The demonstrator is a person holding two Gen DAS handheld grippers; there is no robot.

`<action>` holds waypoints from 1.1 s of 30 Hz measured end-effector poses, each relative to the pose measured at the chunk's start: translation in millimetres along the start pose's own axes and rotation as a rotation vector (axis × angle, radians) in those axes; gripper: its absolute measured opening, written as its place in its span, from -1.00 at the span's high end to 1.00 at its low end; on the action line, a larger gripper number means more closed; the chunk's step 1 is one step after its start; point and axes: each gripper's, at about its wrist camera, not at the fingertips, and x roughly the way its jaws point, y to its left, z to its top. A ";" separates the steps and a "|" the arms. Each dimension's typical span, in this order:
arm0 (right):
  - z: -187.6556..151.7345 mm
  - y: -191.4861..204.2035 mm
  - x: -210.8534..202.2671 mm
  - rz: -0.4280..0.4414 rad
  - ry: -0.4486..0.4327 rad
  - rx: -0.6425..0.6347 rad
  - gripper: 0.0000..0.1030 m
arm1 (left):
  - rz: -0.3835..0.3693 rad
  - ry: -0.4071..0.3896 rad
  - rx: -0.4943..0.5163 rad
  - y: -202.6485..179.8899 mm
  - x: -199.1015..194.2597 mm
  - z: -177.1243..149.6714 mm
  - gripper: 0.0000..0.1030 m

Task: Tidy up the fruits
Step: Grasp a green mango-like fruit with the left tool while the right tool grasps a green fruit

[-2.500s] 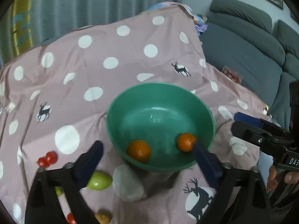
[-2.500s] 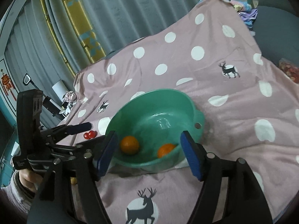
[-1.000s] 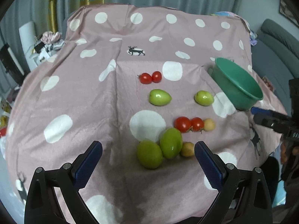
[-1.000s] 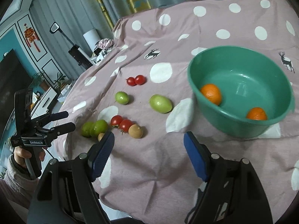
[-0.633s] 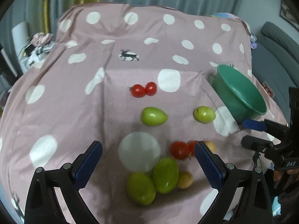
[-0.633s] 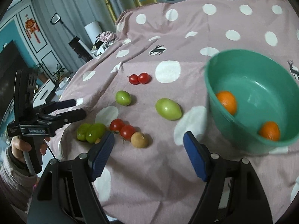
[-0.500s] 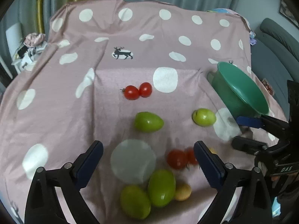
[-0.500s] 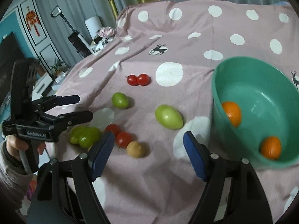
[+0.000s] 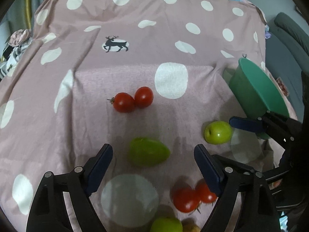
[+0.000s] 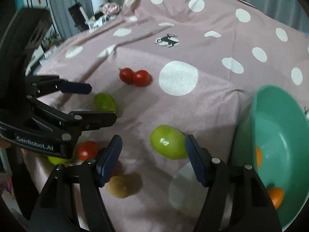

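Note:
My left gripper (image 9: 153, 159) is open, its jaws either side of a green mango (image 9: 148, 152) on the pink spotted cloth (image 9: 96, 61). My right gripper (image 10: 153, 151) is open around a round green fruit (image 10: 168, 144), which the left wrist view shows as a green apple (image 9: 218, 132). The green bowl (image 10: 276, 127) at the right holds two oranges (image 10: 275, 197). Two red tomatoes (image 9: 133, 100) lie further back. Another tomato pair (image 9: 192, 197) lies near me. A yellowish fruit (image 10: 121, 186) lies below the right gripper.
A green fruit (image 9: 166, 225) and a small brown one lie at the near edge of the left wrist view. A grey sofa (image 9: 289, 29) stands at the right. Clutter and curtains stand behind the table (image 10: 100, 9).
Both grippers have moved from the bowl to the loose fruit and come down closer. The left one now frames the green mango, the right one the green apple. Both stay open.

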 end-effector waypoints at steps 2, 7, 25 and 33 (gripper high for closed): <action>3.7 0.3 4.0 -0.018 0.018 -0.031 -0.22 | -0.005 0.011 0.001 -0.3 5.6 2.2 -0.52; 13.3 -0.8 15.0 -0.044 0.060 -0.092 -0.16 | -0.001 0.043 -0.007 0.9 19.7 1.5 -0.40; 25.2 -8.7 33.7 0.050 0.097 -0.005 -0.05 | -0.006 0.013 -0.033 13.8 17.2 3.0 0.01; 28.6 -11.5 43.0 0.063 0.109 0.012 0.27 | -0.010 -0.001 -0.043 13.7 15.7 0.9 0.05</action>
